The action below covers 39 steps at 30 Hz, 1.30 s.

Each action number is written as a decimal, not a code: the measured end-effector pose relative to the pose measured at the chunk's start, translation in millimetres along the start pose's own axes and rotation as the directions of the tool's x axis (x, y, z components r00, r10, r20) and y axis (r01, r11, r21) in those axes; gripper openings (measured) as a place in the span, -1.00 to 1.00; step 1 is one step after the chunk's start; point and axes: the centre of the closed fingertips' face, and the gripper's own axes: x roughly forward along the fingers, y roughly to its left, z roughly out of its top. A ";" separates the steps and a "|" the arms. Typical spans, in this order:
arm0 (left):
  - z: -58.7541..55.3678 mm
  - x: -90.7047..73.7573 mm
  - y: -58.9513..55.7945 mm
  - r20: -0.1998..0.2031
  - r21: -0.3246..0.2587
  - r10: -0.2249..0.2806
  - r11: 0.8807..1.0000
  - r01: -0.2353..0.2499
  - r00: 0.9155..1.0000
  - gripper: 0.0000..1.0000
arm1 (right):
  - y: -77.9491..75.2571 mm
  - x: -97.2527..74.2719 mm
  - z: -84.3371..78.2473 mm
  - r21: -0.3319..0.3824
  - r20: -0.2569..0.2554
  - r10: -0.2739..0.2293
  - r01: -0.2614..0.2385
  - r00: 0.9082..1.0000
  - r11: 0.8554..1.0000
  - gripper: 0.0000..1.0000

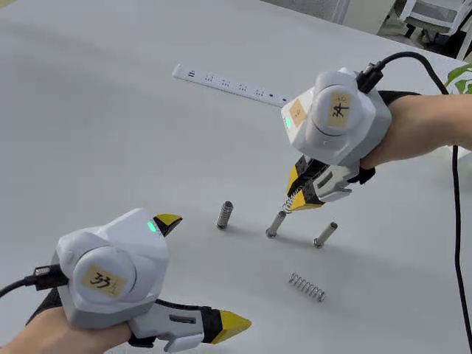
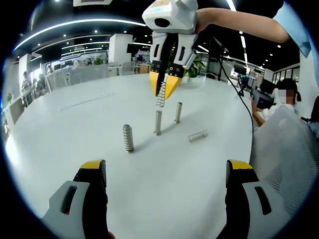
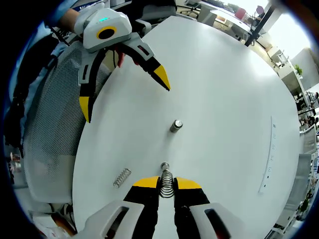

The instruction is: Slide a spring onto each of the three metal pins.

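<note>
Three metal pins stand in a row on the white table. The left pin (image 1: 224, 214) (image 2: 128, 138) (image 3: 176, 125) wears a spring. The middle pin (image 1: 276, 223) (image 2: 158, 123) (image 3: 164, 166) and the right pin (image 1: 325, 234) (image 2: 178, 112) are bare. My right gripper (image 1: 298, 198) (image 2: 166, 85) (image 3: 167, 183) is shut on a spring (image 1: 293, 199) (image 2: 160, 98) (image 3: 166, 181), which hangs just above the middle pin's top. A loose spring (image 1: 307, 287) (image 2: 197, 135) (image 3: 121, 178) lies flat near the pins. My left gripper (image 1: 200, 273) (image 2: 166, 167) (image 3: 123, 94) is open and holds nothing, on the near side of the pins.
A white power strip (image 1: 228, 85) (image 3: 269, 159) lies at the far side of the table (image 1: 110, 133). A black cable (image 1: 457, 221) runs down the right edge. A mesh chair (image 3: 50, 129) stands beside the table, and a seated person (image 2: 281, 99) is off to the right.
</note>
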 end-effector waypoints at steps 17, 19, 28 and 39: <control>-4.5 0.8 -1.4 -0.009 -0.014 -0.007 1.000 0.007 1.000 0.98 | -8.7 11.0 -5.7 -0.009 -0.011 0.008 -0.008 1.000 1.000 -0.86; -5.3 0.9 -1.0 -0.010 -0.017 -0.006 1.000 0.005 1.000 0.98 | -9.7 13.8 -6.9 -0.015 -0.018 0.009 -0.010 1.000 1.000 -0.86; -8.6 1.1 -1.4 -0.016 -0.026 -0.008 1.000 0.007 1.000 0.98 | -8.8 18.2 -6.5 -0.013 -0.015 0.015 -0.016 1.000 1.000 -0.86; -10.4 1.7 -1.5 -0.022 -0.030 -0.010 0.999 0.009 1.000 0.96 | -6.4 29.7 -4.9 -0.026 -0.036 0.027 -0.028 0.999 0.999 -0.85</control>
